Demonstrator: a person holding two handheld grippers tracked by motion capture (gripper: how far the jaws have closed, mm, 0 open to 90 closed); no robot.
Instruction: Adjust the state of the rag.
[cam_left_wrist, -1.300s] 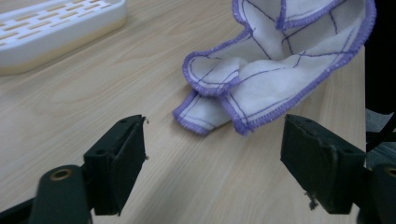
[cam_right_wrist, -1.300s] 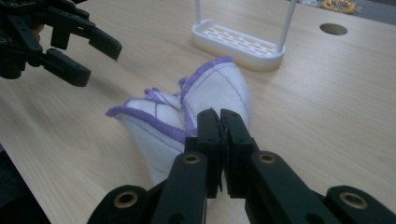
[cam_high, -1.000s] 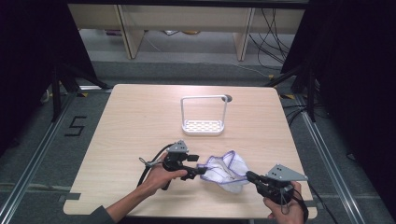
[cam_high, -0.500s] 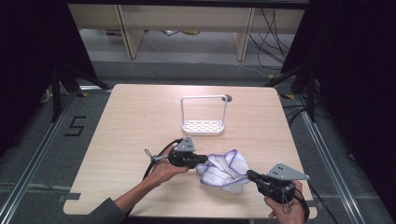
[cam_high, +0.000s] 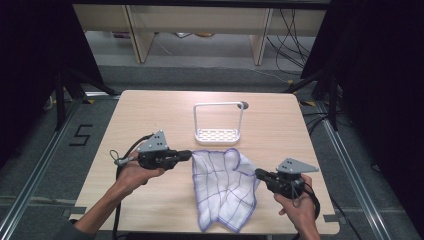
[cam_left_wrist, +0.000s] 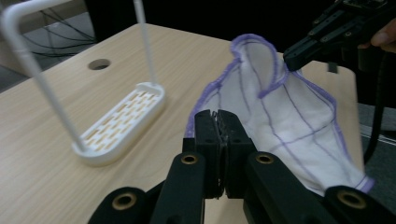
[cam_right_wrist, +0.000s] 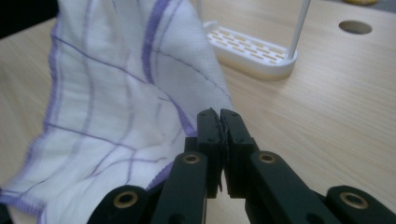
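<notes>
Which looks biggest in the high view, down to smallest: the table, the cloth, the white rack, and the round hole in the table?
1. table
2. cloth, spread between the two grippers and lifted nearer the camera, so it may look slightly enlarged
3. white rack
4. round hole, partly hidden behind the rack's frame

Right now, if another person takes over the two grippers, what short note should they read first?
Left gripper: shut on the cloth's left edge, lifted above the table.
Right gripper: shut on the right edge.
Cloth: white with purple lines, spread between both grippers, its lower part hanging toward the table's near edge.
White rack: behind the cloth, nothing on it.
Done: both edges gripped, cloth opened out.
Left: probably hanging it over the rack.
</notes>
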